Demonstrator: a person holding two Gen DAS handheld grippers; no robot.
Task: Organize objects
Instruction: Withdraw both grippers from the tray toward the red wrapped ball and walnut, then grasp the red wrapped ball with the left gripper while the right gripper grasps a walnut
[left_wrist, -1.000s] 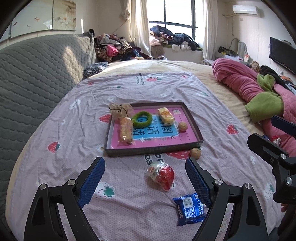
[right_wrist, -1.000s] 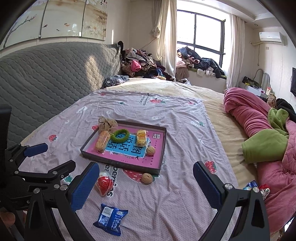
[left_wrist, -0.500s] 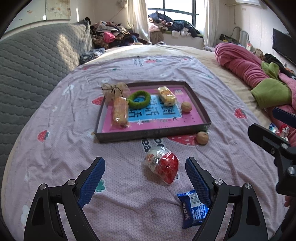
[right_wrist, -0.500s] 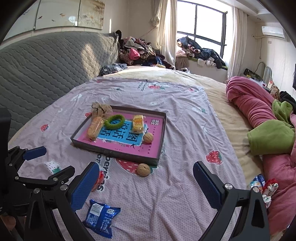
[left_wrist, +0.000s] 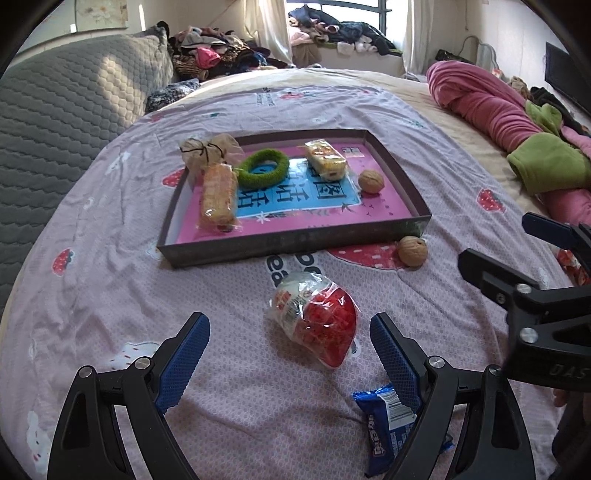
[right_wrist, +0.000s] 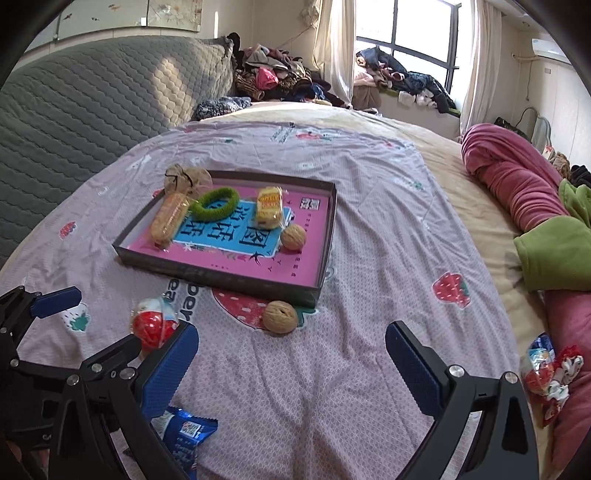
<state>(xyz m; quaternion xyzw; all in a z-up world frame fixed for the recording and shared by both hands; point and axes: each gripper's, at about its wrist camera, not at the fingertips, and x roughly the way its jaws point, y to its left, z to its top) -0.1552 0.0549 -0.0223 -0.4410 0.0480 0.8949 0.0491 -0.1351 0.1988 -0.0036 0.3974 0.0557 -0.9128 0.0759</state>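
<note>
My left tool (left_wrist: 290, 341) has come down toward the bed over the last second, its blue pads standing wide apart with nothing between them. The red candy packet in clear wrap (left_wrist: 317, 323), which sat smaller and higher in the frame a moment ago, now fills the gap just ahead of the pads at lower centre. I judge this the approach to a pickup; the pads do not yet touch it.

My right tool (right_wrist: 291, 356) has dropped likewise, also spread wide and empty. The loose brown walnut (right_wrist: 280, 316) on the lilac strawberry-print bedsheet (right_wrist: 369, 221) now lies just above its gap, close beside the near wall of the shallow dark cardboard tray with a pink printed floor (right_wrist: 221, 275).

The tray already holds two wrapped cakes, a green fuzzy ring (left_wrist: 263, 168) and another walnut, so the packet, the loose walnut and the blue snack wrapper (left_wrist: 388, 424) look like what remains.

Only the right view shows more wrapped sweets (right_wrist: 546, 373) at the right edge against the pink quilt. The left view alone shows the candy packet unobstructed; in the right view the left tool partly covers it.
</note>
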